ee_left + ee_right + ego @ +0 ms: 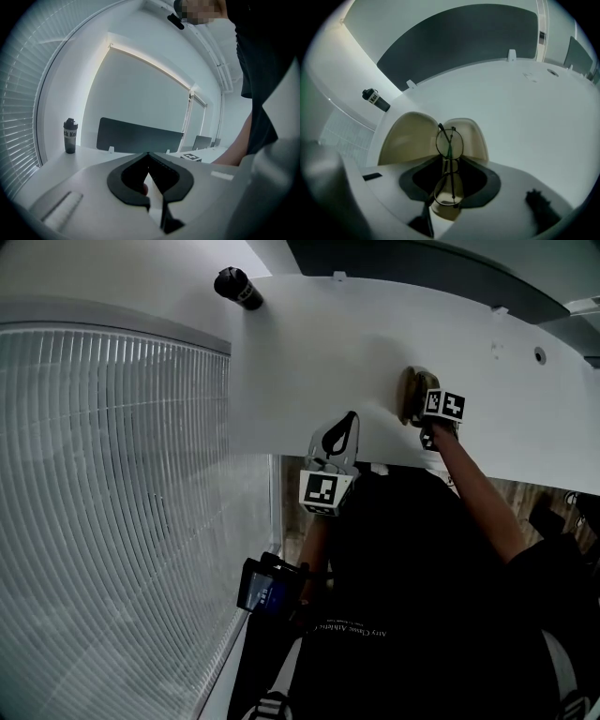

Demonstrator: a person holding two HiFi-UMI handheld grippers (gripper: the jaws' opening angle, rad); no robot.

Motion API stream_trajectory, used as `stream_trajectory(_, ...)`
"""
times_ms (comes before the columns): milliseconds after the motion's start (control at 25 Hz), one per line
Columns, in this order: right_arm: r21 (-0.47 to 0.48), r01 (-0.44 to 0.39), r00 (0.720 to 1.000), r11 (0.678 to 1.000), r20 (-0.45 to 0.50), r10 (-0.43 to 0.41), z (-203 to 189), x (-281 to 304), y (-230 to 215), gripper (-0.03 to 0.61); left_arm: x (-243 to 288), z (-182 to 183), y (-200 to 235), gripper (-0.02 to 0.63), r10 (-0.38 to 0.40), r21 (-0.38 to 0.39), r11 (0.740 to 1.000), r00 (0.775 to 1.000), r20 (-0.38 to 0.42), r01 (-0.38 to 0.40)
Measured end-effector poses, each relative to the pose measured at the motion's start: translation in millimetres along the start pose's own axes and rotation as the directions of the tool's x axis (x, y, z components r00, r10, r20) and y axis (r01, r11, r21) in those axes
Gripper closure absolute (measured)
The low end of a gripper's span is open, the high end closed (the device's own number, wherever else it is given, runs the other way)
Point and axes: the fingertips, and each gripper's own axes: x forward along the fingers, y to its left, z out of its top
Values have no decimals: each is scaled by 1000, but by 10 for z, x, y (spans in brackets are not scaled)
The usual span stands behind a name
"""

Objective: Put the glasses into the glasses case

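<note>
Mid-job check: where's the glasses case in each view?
Head view: glasses case upper right, on the white table.
Left gripper view: not in it.
Right gripper view: centre, open, behind the glasses.
Shared landmark: dark bottle, in all three views.

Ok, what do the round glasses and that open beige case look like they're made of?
The round thin-rimmed glasses: dark wire frame, probably metal, with clear lenses the case shows through. The beige clamshell glasses case: smooth, rigid-looking shells, matte finish, likely plastic or leatherette; can't tell which.
</note>
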Motion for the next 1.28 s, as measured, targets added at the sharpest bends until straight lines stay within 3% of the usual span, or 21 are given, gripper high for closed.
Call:
stream_trajectory(200, 57, -36, 999, 998, 34, 34, 32, -56, 10, 468, 42, -20, -51, 604, -24, -38, 999, 1000, -11, 24)
stream_trajectory(600, 160, -114, 986, 981, 142, 91, 206, -463, -88, 454, 348, -138, -294, 604, -117, 5, 993, 992, -54, 118)
stream_trajectory(800, 280, -263, 948, 923, 254, 193, 317, -794, -128, 454, 550, -368, -311, 604, -143, -40, 989, 983, -115, 139)
stream_trajectory(880, 335, -305, 929, 892, 313, 200, 358, -955, -260, 454, 653, -580, -252, 604, -155, -50, 988, 976, -154, 149)
stream_trajectory(960, 354, -314, 915, 881, 361, 182, 356, -1077, -411, 454, 737, -843, -146, 604, -162, -73, 986, 966, -203, 150)
stream_trajectory(1160, 275, -230, 917, 934, 383, 113, 124, -1206, -784, 454, 912, -1459, 63, 603, -153, -229, 971, 928, -340, 76)
stream_trajectory(1280, 212, -169, 930, 963, 357, 85, -82, -1141, -908, 454, 1015, -1746, 101, 600, -174, -275, 959, 898, -404, 62)
